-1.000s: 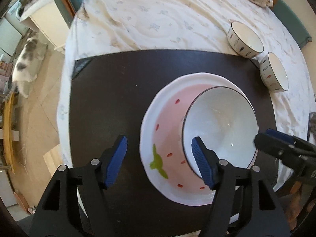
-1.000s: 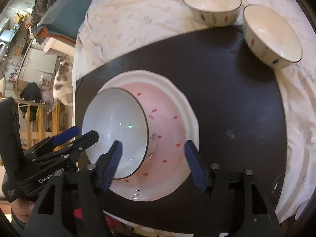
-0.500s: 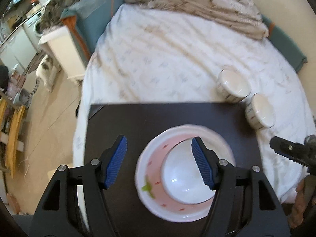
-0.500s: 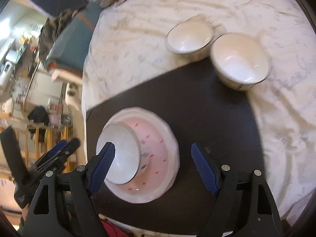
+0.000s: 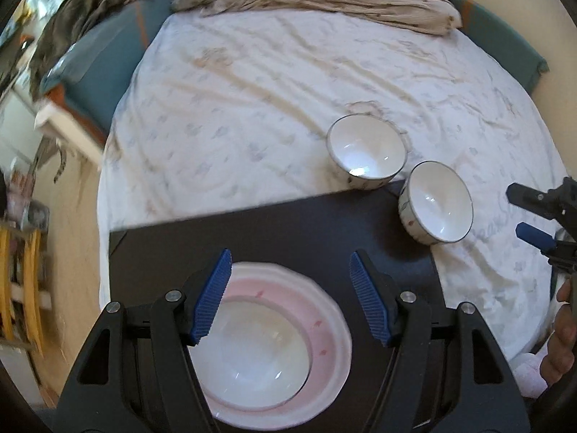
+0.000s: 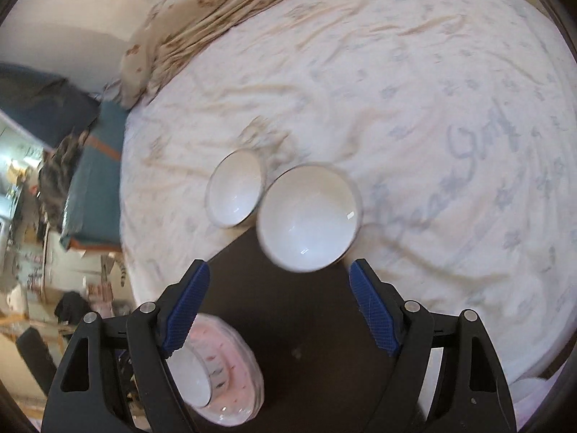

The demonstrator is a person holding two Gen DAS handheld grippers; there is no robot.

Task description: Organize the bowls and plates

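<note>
Left gripper (image 5: 290, 297) has jaws apart, empty, above a white bowl (image 5: 252, 346) sitting in a pink plate (image 5: 330, 328) at lower centre. Right gripper (image 6: 277, 310) also spread and empty; two bowls (image 6: 308, 213) sit just beyond its tips, mid-frame.

Glossy ceramic bowls (image 5: 366, 151), matt dark mat (image 5: 288, 231), wrinkled cloth sheet (image 5: 270, 90).

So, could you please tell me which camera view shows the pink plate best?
The left wrist view: the pink plate is nearly whole there, with a white bowl sitting in it. The right wrist view catches it only at the lower left, partly behind a finger.
</note>
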